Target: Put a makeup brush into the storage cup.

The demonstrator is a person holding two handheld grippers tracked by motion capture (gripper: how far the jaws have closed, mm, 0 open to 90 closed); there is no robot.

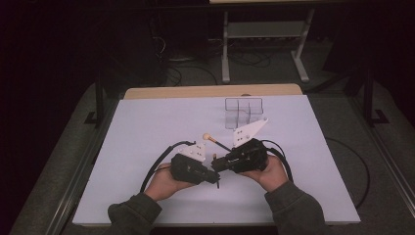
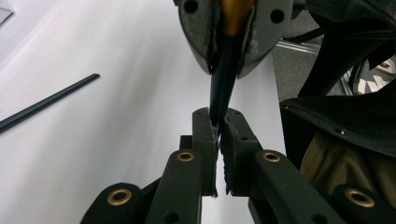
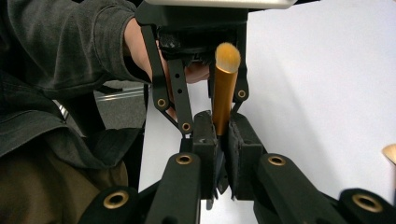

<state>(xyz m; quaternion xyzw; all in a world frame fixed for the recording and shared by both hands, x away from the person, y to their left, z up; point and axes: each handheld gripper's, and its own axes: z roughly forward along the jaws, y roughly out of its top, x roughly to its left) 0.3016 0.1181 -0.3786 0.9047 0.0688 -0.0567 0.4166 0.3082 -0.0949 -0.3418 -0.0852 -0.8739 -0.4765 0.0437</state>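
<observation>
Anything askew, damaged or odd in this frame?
Nothing damaged or spilled. One oddity: both the left gripper and the right gripper are shut on the same gold-ferruled brush. A second brush lies loose near the clear organizer.

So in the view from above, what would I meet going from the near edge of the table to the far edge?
The person's sleeves, then the left claw and right claw meeting on one makeup brush, then a second brush lying on the white table, then the clear organizer box.
</observation>
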